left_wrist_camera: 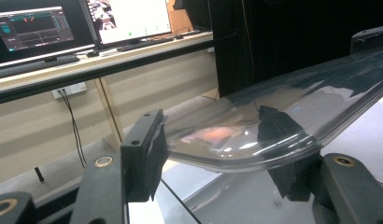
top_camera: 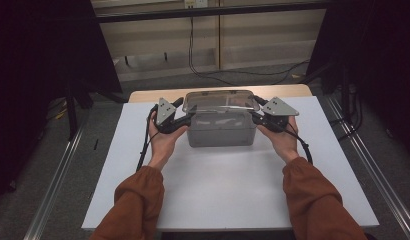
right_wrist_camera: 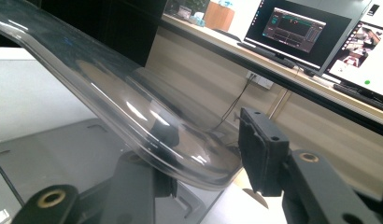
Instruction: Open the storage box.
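A grey box (top_camera: 220, 132) stands at the far middle of the white tabletop (top_camera: 218, 195). On top of it lies a clear plastic lid (top_camera: 220, 100) with rounded corners. My left gripper (top_camera: 188, 112) holds the lid's left end, and my right gripper (top_camera: 255, 111) holds its right end. In the left gripper view the lid (left_wrist_camera: 273, 107) runs between the jaws of the left gripper (left_wrist_camera: 213, 154), with one pad (left_wrist_camera: 147, 149) against its rim. In the right gripper view the lid (right_wrist_camera: 110, 93) passes between the jaws of the right gripper (right_wrist_camera: 203, 154), with a pad (right_wrist_camera: 257, 149) at its corner.
Dark curtains hang at both sides. Metal rails (top_camera: 58, 175) run along the floor beside the table. Cables (top_camera: 233, 72) lie on the floor behind it. A bench with monitors (right_wrist_camera: 297, 35) and a keyboard stands past the table.
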{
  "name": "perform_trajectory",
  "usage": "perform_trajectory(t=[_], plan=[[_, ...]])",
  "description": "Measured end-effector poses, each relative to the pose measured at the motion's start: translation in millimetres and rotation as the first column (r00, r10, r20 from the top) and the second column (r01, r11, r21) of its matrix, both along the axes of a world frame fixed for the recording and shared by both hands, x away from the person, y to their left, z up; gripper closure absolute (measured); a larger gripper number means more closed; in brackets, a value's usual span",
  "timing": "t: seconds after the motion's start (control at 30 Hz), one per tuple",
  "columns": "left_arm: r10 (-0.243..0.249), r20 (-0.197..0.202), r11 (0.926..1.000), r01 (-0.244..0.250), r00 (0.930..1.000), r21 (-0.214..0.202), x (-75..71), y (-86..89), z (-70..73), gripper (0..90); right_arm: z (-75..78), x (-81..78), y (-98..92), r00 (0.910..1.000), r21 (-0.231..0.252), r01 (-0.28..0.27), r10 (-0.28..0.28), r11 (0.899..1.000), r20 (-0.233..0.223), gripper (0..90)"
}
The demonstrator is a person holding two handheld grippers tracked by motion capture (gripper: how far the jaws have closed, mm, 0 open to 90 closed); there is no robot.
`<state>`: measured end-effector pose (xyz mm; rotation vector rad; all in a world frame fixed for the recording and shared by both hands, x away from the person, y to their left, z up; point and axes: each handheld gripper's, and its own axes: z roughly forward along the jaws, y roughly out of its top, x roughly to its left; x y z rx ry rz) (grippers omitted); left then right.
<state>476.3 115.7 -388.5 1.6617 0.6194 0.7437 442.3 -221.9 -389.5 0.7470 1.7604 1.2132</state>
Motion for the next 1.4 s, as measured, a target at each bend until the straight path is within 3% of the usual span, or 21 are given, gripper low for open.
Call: perform_trajectory(t=[0.37, 0.5, 0.6, 0.73, 0.8, 1.07, 1.4], plan=[[-0.02, -0.001, 0.9993, 0.02, 0.9998, -0.033, 8.9, 1.0, 8.7, 44.7, 10.1, 8.9, -4.1, 0.9999, 0.054, -0.013, 0.013, 0.998, -0.002, 58.8], [-0.012, 0.005, 0.9994, 0.012, 0.9999, -0.034, 13.1, 1.9, 11.8, 44.7, 12.4, 14.6, -7.0, 0.9998, 0.094, -0.018, 0.019, 0.995, -0.007, 57.8], [0.0, 0.004, 0.999, 0.0, 1.0, -0.044, 16.6, 3.5, 13.4, 44.7, 14.6, 17.1, -6.8, 0.9998, 0.098, -0.019, 0.019, 0.995, -0.003, 58.1], [0.009, 0.008, 0.9992, -0.009, 0.9999, -0.038, 21.3, 4.4, 13.7, 44.7, 16.6, 19.6, -7.0, 0.9998, 0.103, -0.021, 0.021, 0.994, 0.001, 58.6], [0.012, 0.009, 0.9998, -0.012, 0.9999, -0.015, 23.8, 4.3, 13.8, 45.1, 16.8, 20.8, -7.8, 0.9997, 0.114, -0.025, 0.025, 0.993, -0.002, 58.2], [-0.004, 0.025, 0.9998, 0.004, 0.9997, -0.019, 31.3, -2.5, 21.1, 50.3, 23.6, 27.9, -8.3, 0.9997, 0.132, -0.024, 0.024, 0.991, 0.002, 59.0], [0.01, 0.003, 0.9999, -0.01, 0.9999, -0.009, 44.9, -6.1, 14.3, 54.5, 29.4, 37.6, -12.3, 0.9992, 0.156, -0.038, 0.039, 0.987, -0.009, 59.2]])
